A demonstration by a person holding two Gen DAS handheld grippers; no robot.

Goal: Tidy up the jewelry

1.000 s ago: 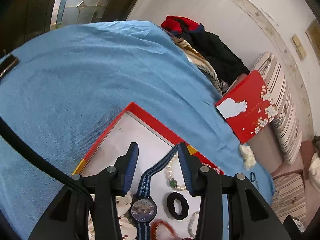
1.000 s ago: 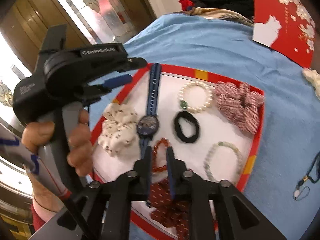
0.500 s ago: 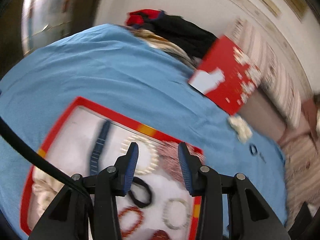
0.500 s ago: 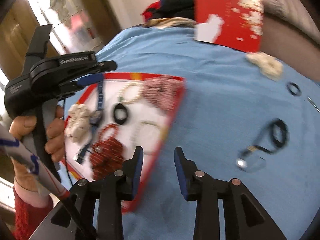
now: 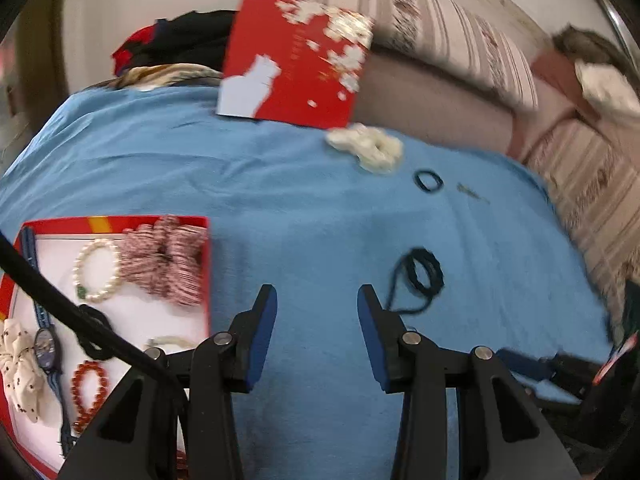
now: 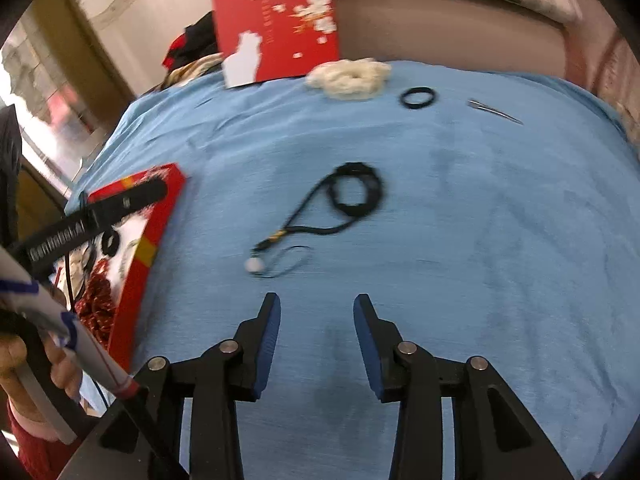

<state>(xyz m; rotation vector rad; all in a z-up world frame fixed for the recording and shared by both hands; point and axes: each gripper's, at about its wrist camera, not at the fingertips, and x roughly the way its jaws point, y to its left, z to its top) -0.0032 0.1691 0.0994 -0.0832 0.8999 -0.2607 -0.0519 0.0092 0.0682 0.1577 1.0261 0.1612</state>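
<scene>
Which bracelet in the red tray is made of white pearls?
The pearl bracelet beside the striped scrunchie; the other beaded one is red.

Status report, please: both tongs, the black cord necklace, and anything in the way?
Left tongs open, empty. Right tongs open, empty, jaws just opening. Black cord necklace loose on blue cloth, outside red tray. Path clear.

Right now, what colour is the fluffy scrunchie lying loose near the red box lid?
Cream white scrunchie, clearest in the right wrist view.

Both grippers tilt downward. The left gripper (image 5: 316,332) holds nothing, jaws parted; the right gripper (image 6: 316,340) has just been opening, nothing between its jaws.
</scene>
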